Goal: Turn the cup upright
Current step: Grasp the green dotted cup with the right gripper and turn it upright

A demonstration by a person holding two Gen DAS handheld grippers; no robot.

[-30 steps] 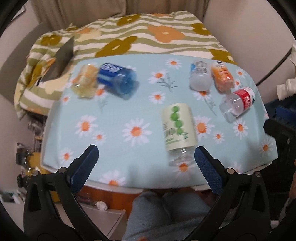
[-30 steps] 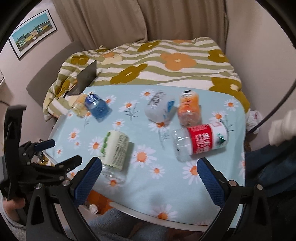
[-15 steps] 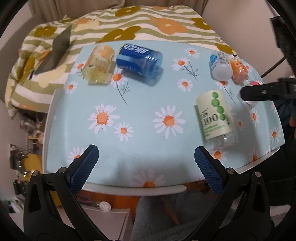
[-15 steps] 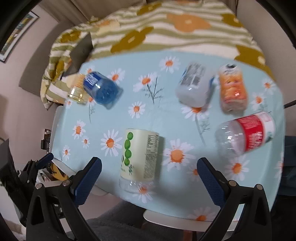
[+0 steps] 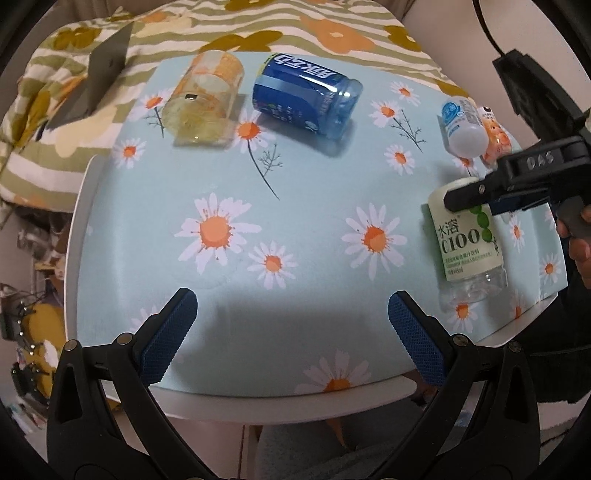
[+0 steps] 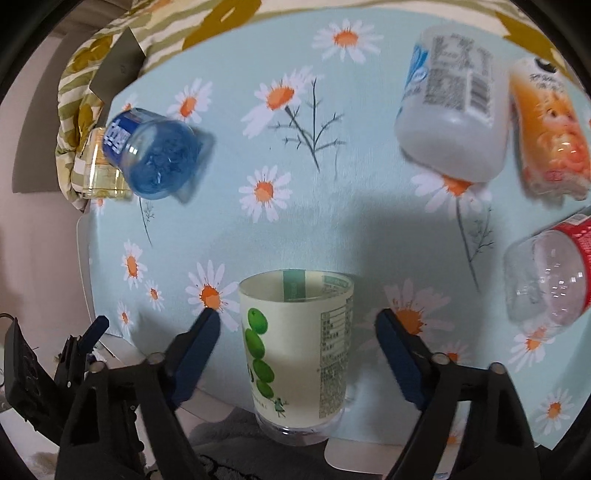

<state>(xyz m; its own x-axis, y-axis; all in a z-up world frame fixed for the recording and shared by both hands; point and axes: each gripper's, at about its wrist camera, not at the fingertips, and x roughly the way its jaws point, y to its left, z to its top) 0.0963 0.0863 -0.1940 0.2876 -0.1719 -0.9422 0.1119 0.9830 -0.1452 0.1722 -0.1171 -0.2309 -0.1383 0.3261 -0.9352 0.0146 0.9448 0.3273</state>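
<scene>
Several plastic cups lie on their sides on the daisy-print table [image 5: 332,192]. The green-label cup [image 6: 295,350] rests near the front edge, with its clear base toward the edge and its mouth pointing away. My right gripper [image 6: 297,321] is open and straddles this cup, a gap on each side. In the left wrist view the same cup [image 5: 469,243] is at the right, with a right finger [image 5: 476,194] over its mouth end. My left gripper [image 5: 291,317] is open and empty above the front middle of the table.
A yellow cup [image 5: 205,99] and a blue cup [image 5: 306,98] lie at the back left. A white cup [image 6: 450,107], an orange cup [image 6: 550,129] and a red-label cup [image 6: 550,273] lie at the right. A striped floral blanket [image 5: 258,22] is behind the table.
Both grippers have dropped closer to the table. The right gripper has come down around the green-label cup, and the left has shifted toward the table's left half. No cup has moved.
</scene>
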